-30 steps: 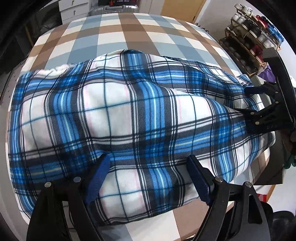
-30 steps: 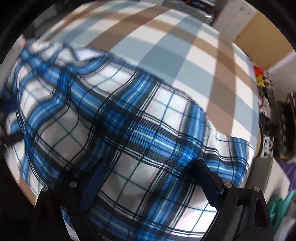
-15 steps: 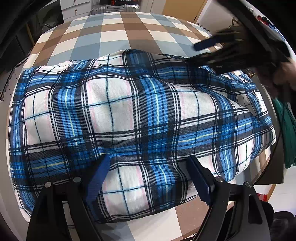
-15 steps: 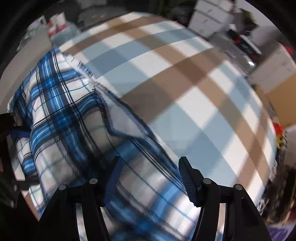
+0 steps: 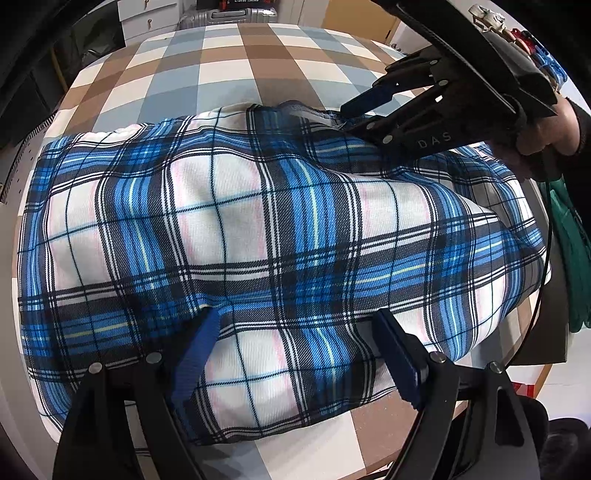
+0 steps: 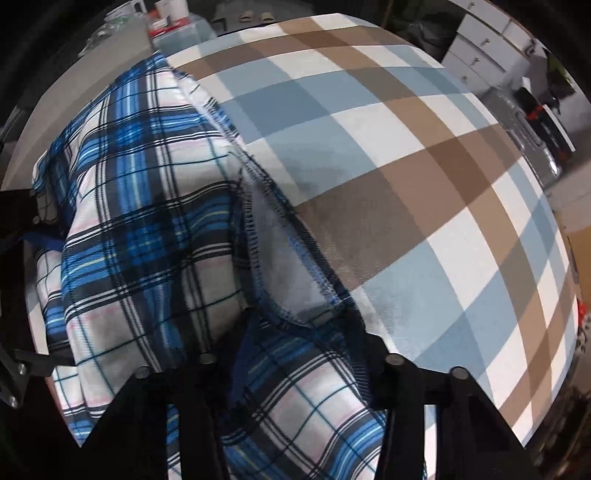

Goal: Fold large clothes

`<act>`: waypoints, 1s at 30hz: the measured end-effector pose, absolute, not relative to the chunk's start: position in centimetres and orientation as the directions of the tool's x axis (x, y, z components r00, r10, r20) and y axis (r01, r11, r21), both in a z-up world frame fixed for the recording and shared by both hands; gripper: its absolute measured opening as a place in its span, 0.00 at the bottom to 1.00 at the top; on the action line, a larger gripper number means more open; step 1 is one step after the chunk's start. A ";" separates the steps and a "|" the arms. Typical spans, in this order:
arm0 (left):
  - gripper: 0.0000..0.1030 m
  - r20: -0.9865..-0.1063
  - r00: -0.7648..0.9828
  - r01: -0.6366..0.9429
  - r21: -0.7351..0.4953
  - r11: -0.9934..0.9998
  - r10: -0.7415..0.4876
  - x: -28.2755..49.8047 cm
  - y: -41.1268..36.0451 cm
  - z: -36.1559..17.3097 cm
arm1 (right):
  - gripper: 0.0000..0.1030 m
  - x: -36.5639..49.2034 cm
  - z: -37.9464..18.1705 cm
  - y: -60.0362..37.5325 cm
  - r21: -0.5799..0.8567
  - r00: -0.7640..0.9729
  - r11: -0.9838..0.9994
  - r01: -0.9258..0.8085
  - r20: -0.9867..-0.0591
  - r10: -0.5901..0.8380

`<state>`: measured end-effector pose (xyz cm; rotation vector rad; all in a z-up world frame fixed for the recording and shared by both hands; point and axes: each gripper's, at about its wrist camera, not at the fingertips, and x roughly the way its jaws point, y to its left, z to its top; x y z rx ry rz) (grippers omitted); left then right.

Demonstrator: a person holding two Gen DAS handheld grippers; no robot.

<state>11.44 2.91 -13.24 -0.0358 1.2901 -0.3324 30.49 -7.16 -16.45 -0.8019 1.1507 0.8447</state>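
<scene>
A blue, white and black plaid garment lies folded on the table's checked brown, grey and white cover. My left gripper stands open over the garment's near edge, its blue pads resting on the cloth. My right gripper reaches in from the right at the far edge, held by a hand. Its jaws are closing, with the garment's stitched grey hem between them. In the right wrist view the plaid garment bunches up between the right gripper's fingers.
Bare checked cover stretches beyond the garment's far edge. White drawers and a silver suitcase stand behind the table. A shelf of small items is at the back right. Green cloth hangs off the right side.
My right gripper swung from the garment's right end to its far edge, rolled, and narrowed its jaws around the hem. The left gripper stayed put and open.
</scene>
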 end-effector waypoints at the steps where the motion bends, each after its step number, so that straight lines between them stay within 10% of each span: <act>1: 0.79 -0.935 0.237 0.222 -0.211 0.952 -0.263 11.4 2.9 -13.2 | 0.24 30.1 -16.3 -6.9 -0.107 0.189 0.449 -0.887 -0.972 0.143; 9: 0.79 -0.935 0.237 0.223 -0.212 0.952 -0.264 11.3 3.3 -13.5 | 0.02 27.6 -16.2 -6.5 -0.176 0.255 0.455 -0.873 -0.960 0.119; 21: 0.79 -0.934 0.243 0.208 -0.213 0.955 -0.261 11.6 3.8 -13.9 | 0.01 32.4 -13.0 -9.9 -0.147 0.422 0.774 -0.616 -0.891 0.167; 30: 0.79 -0.934 0.241 0.195 -0.219 0.956 -0.263 11.5 4.3 -13.7 | 0.35 33.5 -12.6 -11.7 -0.175 0.472 0.844 -0.506 -0.876 0.101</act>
